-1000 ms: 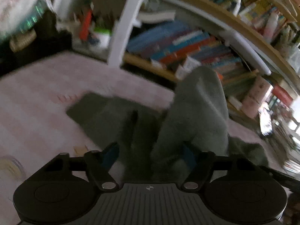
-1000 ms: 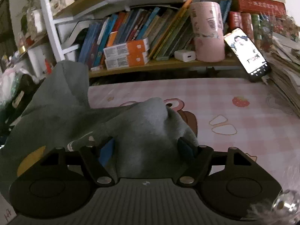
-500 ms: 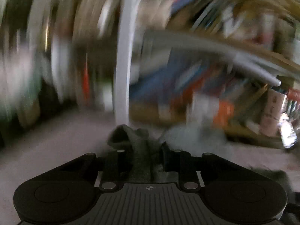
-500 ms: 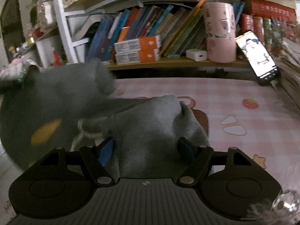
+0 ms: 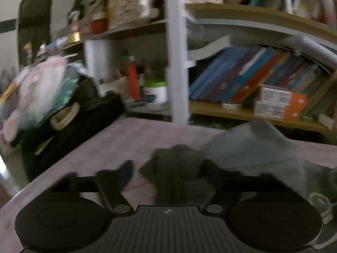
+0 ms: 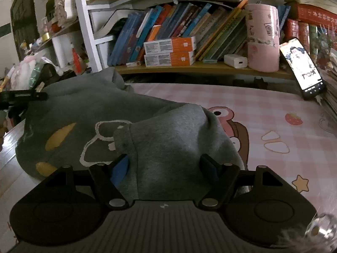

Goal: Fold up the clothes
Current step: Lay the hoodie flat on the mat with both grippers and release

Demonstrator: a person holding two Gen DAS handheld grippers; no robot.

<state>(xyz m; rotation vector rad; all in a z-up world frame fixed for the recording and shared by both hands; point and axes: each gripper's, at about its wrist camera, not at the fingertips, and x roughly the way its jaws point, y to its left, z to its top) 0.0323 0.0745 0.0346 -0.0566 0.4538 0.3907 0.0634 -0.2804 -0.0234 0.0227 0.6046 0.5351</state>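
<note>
Your left gripper (image 5: pixel 168 175) is opening, its jaws spread around a dark bunch of the grey sweatshirt (image 6: pixel 88 113), pads clear of it. Your right gripper (image 6: pixel 166 166) stands wide around a raised fold; whether its pads press is unclear. The sweatshirt lies heaped on the pink checked cloth (image 6: pixel 273 109). Pull back carelessly and a fingertip could snag fabric, dragging the fold open.

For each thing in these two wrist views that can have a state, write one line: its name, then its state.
Grey sweatshirt: lying on the pink checked cloth, partly folded, sleeve bunched up.
Left gripper: jaws opening, dark fabric between them.
Right gripper: jaws wide, sleeve bunched between them; whether they grip it is unclear.
Phone: screen lit, propped leaning.
Books: leaning on the shelf.
</note>
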